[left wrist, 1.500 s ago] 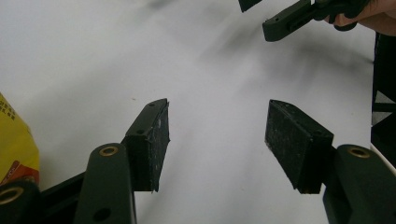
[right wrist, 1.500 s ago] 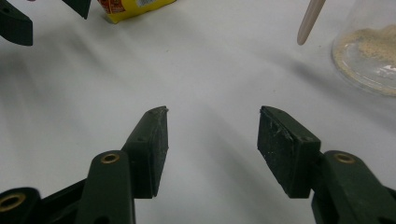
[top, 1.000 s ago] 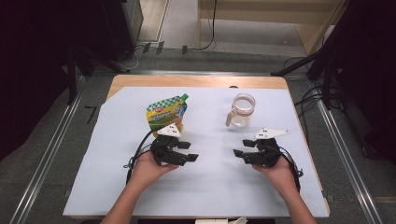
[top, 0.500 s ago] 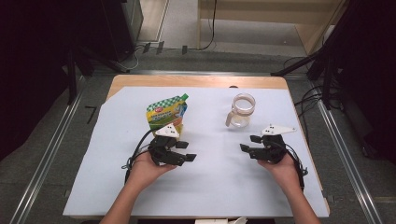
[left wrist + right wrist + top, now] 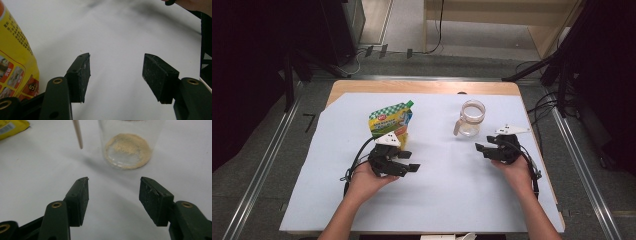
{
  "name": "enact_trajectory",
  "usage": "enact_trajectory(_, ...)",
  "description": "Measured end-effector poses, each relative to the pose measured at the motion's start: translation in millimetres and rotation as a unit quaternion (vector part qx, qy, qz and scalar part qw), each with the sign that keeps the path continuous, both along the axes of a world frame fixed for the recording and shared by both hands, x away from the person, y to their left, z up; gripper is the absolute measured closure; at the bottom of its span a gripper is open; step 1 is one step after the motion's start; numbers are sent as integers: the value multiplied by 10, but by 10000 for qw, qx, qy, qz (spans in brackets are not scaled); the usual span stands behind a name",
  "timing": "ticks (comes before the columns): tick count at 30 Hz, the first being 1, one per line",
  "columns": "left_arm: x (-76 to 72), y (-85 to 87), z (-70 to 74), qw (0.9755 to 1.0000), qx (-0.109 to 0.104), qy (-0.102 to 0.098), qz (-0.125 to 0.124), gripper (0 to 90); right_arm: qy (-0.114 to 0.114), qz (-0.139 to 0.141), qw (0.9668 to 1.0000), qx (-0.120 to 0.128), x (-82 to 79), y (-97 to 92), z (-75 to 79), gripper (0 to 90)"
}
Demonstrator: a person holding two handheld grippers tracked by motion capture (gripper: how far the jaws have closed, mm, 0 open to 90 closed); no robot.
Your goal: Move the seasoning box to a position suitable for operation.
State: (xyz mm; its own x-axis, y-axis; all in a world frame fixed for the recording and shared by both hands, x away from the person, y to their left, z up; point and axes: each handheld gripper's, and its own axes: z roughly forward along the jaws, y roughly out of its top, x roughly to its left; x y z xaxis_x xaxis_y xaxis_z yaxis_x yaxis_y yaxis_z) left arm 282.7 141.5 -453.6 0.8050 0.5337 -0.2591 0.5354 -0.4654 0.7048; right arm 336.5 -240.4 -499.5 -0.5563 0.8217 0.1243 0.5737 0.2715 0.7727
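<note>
The right gripper [image 5: 484, 149] sits just short of the jar [image 5: 471, 119], its fingers [image 5: 79, 200] parted with nothing between them; the jar stands upright on the white sheet over the table [image 5: 422, 87], with a pale stick [image 5: 77, 133] hanging at its side. The left gripper [image 5: 408, 161] rests beside the pouch [image 5: 391, 120], which stands to the left of the jar and well apart from it; its fingers [image 5: 80, 76] are also spread and empty. The likely trouble is the jar itself; it is clear, smooth and light-looking, so a finger that comes in off-centre could nudge it along the sheet or tip it rather than straddle it; the stick could also catch on a finger and drag the jar round. The pouch looks soft and top-heavy, and a careless brush from the left hand might knock it over. In the right gripper view the jar's top is cut off, so whether it carries a lid cannot be told there; the tan disc at its base may be powder or only the bottom's tint, which is hard to judge; the pouch's cap is too small to read in the high view.
</note>
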Motion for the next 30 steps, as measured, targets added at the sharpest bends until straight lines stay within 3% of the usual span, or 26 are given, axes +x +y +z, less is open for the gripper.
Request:
enact_trajectory(4, 3, 2, -3, 10000, 15, 11, -12, 400, -95, -87, 9997, 188, 76, -9, -31, 413)
enact_trajectory(5, 2, 3, -3, 10000, 12, 13, -9, 400, 42, -145, 9998, 124, 158, 23, -26, 372)
enact_trajectory(10, 5, 9, -9, 10000, 18, 25, -8, 400, -59, -188, 9998, 2, 258, 110, 3, 294)
enact_trajectory(14, 4, 7, -15, 10000, 24, 31, 4, 400, -34, -265, 9991, 315, 390, 180, -10, 147)
enact_trajectory(22, -9, 26, -12, 10000, -9, 43, -11, 400, -216, -541, 9977, 359, 516, 262, -58, 129)
enact_trajectory(24, -17, 30, -14, 10000, -14, 47, -14, 400, -286, -474, 9970, 544, 572, 286, -57, 129)
enact_trajectory(30, -26, 44, -31, 10000, -46, 80, 1, 401, -640, -605, 9956, 334, 613, 403, -83, 108)
